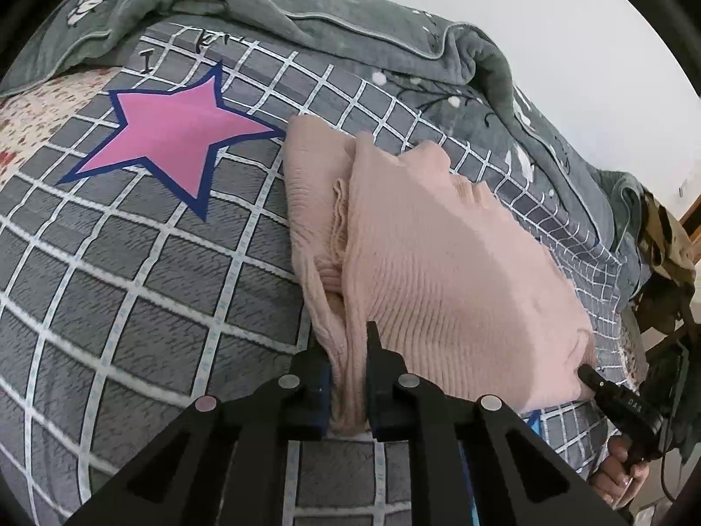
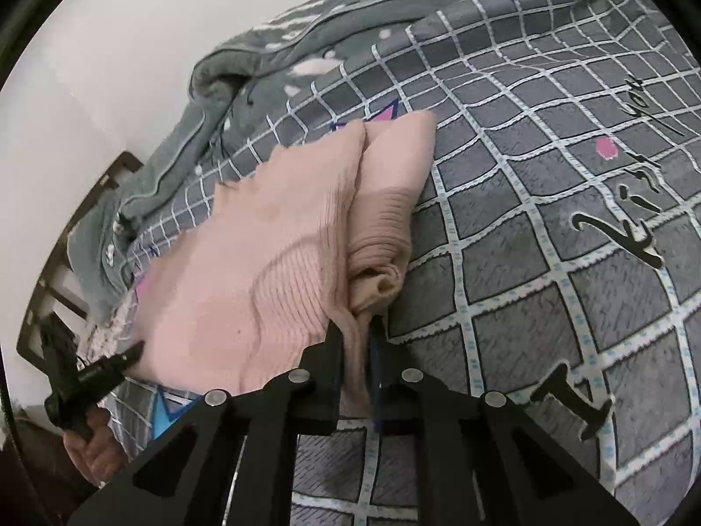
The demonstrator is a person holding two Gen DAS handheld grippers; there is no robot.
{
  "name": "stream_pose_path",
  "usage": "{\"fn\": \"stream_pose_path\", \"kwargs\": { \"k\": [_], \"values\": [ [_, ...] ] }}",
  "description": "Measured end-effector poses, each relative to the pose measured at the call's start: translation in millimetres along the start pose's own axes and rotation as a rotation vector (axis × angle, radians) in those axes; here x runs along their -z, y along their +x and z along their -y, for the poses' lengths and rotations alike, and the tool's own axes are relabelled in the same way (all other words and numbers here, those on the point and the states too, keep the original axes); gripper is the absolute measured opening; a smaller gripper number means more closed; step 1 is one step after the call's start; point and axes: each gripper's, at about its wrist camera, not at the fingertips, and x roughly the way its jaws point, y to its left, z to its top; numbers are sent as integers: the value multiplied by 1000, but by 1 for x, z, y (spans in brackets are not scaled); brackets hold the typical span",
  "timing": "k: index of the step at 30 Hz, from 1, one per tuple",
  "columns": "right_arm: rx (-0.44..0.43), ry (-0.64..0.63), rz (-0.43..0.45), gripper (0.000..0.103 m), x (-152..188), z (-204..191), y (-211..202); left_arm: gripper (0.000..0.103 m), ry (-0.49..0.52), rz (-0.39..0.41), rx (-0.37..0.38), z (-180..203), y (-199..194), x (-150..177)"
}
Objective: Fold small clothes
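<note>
1. Grey grid-patterned bedspread with a pink star (image 1: 131,263) gives me a flat folding surface.
2. On it lies the ribbed pink knit garment (image 1: 438,254), partly folded.
3. My left gripper (image 1: 350,350) and right gripper (image 2: 357,337) each pinch a near corner, so I can carry the hem over evenly.

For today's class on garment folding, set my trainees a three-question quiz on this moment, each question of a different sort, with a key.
1. True or false: both hand-held grippers are shut on the pink knit sweater.
2. Multiple choice: the sweater lies on A) a wooden table, B) a grey checked bedspread, C) a tiled floor.
3. Fill in: the large shape printed on the bedspread beside the sweater is a pink ____.

Key: 1 true: the left hand-held gripper pinches one near edge, and the right hand-held gripper the other. 2 B. 3 star.
</note>
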Motion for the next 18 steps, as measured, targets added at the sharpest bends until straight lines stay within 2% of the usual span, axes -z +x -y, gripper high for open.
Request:
{"fn": "stream_pose_path", "kwargs": {
  "k": [9, 18],
  "values": [
    [-37, 19, 25, 9, 10, -9, -47, 11, -13, -1, 10, 9, -35, 15],
    [-28, 2, 13, 9, 51, 5, -93, 11, 7, -46, 8, 16, -62, 72]
  ]
}}
